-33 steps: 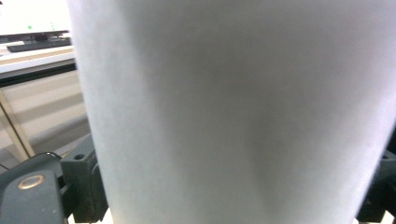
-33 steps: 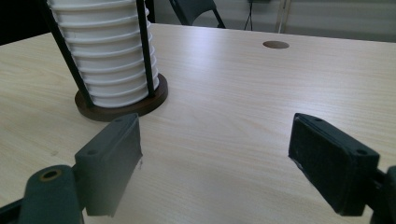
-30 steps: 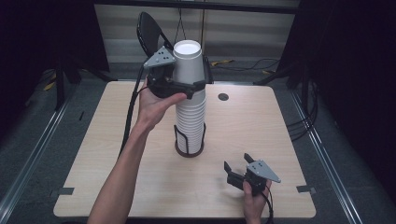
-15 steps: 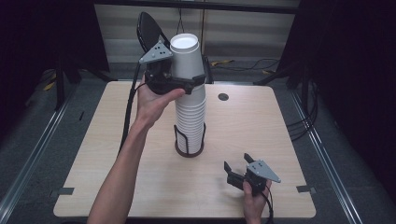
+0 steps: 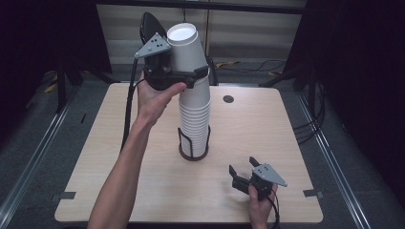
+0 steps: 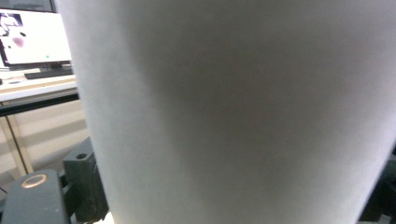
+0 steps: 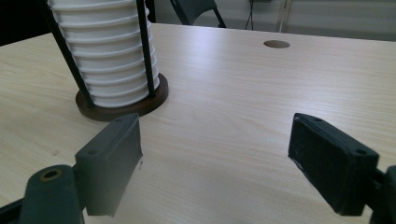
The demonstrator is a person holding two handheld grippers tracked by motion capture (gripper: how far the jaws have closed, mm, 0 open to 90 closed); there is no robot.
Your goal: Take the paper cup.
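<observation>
1. High view: the left gripper (image 5: 191,76) pinches the top cup (image 5: 187,52) by its side wall, above the middle of the table (image 5: 286,143). The cup is white, its open mouth facing up and leaning a little toward the table's far left corner, so its long axis is tilted off vertical. Its lower end meets the top of the stack of cups (image 5: 195,119); whether it is clear of the stack I cannot tell. The stack stands upright in a black wire holder (image 5: 193,145) with a dark round base, near the table's centre. The right gripper (image 5: 244,175) rests low by the near right corner, well apart from the holder, jaws spread and holding nothing.

2. Left gripper view: the cup's white wall (image 6: 233,112) sits right up against the camera, running top to bottom and slightly slanted. A jaw shows dark at the lower left beside it.

3. Right gripper view: the two black jaws stand wide apart over bare wood. The holder's base (image 7: 122,106) and the ribbed rims of the stack (image 7: 105,51) sit ahead at the left, and a round hole (image 7: 276,44) lies toward the far edge.
</observation>
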